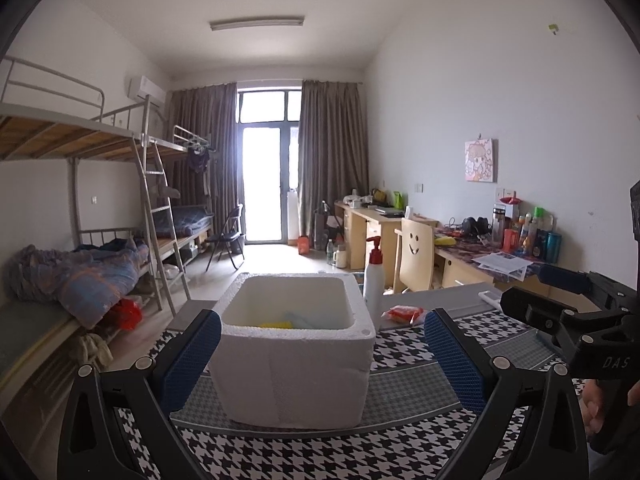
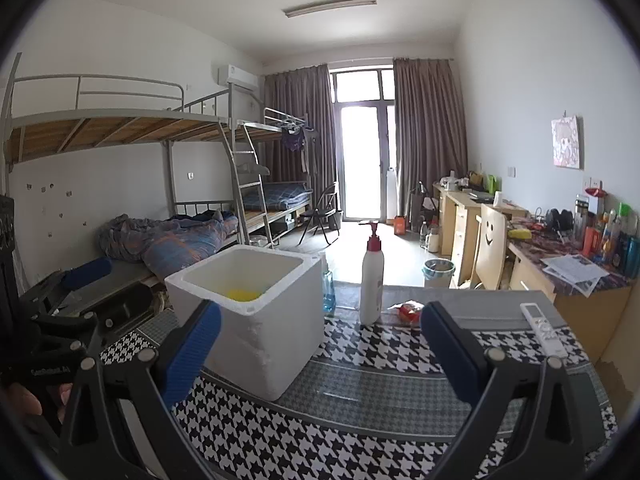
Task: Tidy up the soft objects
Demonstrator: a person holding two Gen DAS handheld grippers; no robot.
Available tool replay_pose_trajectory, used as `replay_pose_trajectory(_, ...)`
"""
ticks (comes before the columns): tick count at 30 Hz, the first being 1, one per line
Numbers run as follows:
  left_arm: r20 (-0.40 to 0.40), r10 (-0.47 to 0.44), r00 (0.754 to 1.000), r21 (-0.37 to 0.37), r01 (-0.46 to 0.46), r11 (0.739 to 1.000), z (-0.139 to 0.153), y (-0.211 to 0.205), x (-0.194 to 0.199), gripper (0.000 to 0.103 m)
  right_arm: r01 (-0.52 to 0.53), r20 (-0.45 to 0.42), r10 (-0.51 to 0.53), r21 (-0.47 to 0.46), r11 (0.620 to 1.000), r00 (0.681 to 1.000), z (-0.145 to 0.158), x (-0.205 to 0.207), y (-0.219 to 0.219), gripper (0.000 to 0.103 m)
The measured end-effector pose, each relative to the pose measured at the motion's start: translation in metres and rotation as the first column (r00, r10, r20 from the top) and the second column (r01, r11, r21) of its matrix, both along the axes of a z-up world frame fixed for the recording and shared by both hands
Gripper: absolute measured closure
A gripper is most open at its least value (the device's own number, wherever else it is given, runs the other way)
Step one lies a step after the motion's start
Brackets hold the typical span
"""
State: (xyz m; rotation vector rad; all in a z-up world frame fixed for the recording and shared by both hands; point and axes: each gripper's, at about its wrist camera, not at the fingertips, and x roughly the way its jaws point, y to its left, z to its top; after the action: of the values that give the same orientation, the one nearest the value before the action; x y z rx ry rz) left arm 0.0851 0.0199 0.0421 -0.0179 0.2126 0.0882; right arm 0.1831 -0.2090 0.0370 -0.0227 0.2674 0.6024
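Already a yellow thing and something pale blue lie at the bottom of the foam box, which stands on the houndstooth cloth of the counter. What they are cannot be told from here; they seem to be soft items put away. The one loose candidate left in view is a small red-and-orange packet at the far side of the cloth, just beside the pump bottle and well apart from the box.

Both tools are empty. The left gripper hovers spread wide with the box framed between its blue pads, touching nothing. The right gripper is likewise spread, aimed between box and bottle, holding nothing.

My judgement: the step in hand is fetching the packet, and the right gripper is better placed for it.

- Come in low over the cloth and from the side away from the bottle, which is tall and looks easy to tip.
- Close on the packet's middle so it does not fold and slip out.
- Lift clear of the box rim before crossing, then release low inside.
- Keep the left gripper back, or let it steady the light box if it shifts.

A remote lies at the right edge of the counter; it is hard and should stay.
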Motion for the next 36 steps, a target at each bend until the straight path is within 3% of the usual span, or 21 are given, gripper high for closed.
replay_pose_trajectory(16,0.014,0.020,1.000,-0.012,-0.019,1.000,-0.015,0.000,-0.008,0.001,0.044,-0.022,-0.044,0.005,0.999,0.999,-0.028,-0.005,-0.011,0.002)
replay_pose_trajectory(36,-0.019,0.055,0.998,-0.045,-0.056,0.997,-0.035,0.012,-0.017,0.001,0.023,-0.036,-0.023,0.012,1.000,0.999,-0.048,-0.019,-0.015,0.002)
